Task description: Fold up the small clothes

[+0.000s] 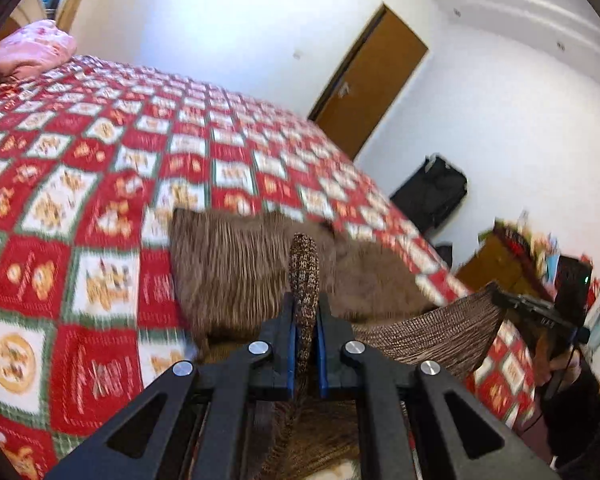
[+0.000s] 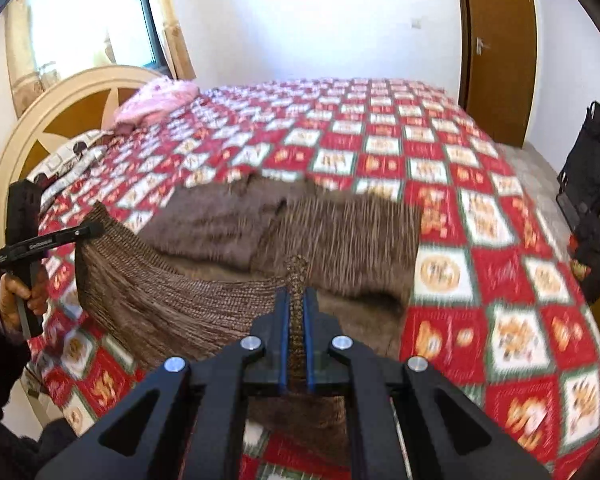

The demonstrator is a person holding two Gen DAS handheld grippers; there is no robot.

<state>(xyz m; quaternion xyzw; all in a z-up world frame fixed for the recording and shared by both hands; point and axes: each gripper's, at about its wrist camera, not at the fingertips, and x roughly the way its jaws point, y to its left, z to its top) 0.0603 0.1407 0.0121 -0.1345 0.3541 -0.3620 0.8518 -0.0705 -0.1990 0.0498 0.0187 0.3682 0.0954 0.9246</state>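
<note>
A brown knitted garment (image 1: 244, 264) lies on the bed, its far part flat and its near edge lifted. My left gripper (image 1: 305, 304) is shut on a pinch of that near edge, which sticks up between the blue pads. My right gripper (image 2: 296, 300) is shut on another pinch of the same edge. The garment (image 2: 340, 236) hangs stretched between the two grippers, a little above the bedspread. The right gripper also shows in the left wrist view (image 1: 500, 296) at the far right. The left gripper shows in the right wrist view (image 2: 96, 229) at the left.
The bed carries a red, white and green checked bedspread (image 1: 100, 184). A pink pillow (image 2: 156, 100) lies by the cream headboard (image 2: 28, 136). A brown door (image 2: 496, 48) and a black bag (image 2: 592, 152) stand beyond the bed. A cluttered wooden stand (image 1: 512, 248) is at right.
</note>
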